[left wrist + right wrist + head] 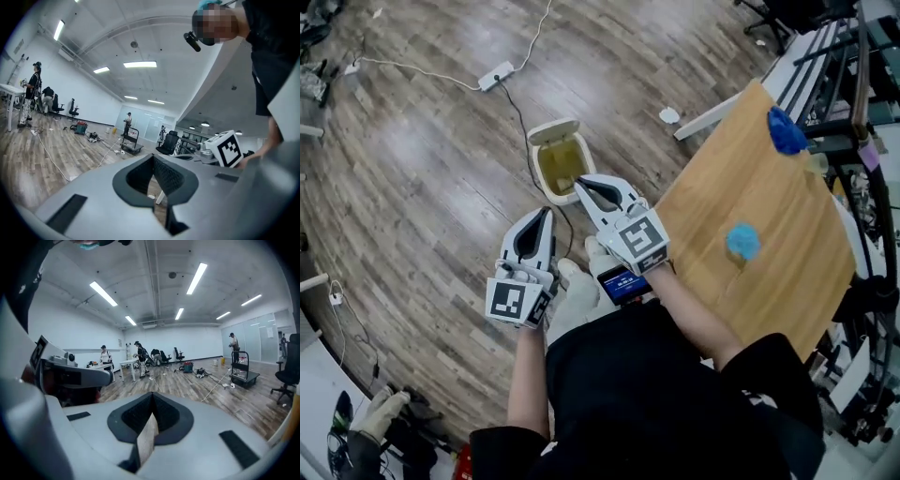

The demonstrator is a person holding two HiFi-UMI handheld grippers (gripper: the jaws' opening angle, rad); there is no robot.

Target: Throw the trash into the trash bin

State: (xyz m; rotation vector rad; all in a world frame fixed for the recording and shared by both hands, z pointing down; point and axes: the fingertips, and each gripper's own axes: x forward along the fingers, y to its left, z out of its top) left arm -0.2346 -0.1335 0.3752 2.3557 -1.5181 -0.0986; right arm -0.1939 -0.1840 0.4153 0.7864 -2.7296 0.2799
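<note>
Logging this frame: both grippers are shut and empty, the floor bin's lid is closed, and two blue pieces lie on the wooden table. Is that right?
Not quite. The head view shows the trash bin with its lid open and its inside exposed. The rest holds: the left gripper and right gripper are shut and empty, and two blue pieces lie on the wooden table.

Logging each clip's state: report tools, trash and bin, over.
Left tool shut, empty. Right tool shut, empty. Trash bin on floor, lid open. Blue wad mid-table, second wad at far edge. Cable runs beside bin.
</note>
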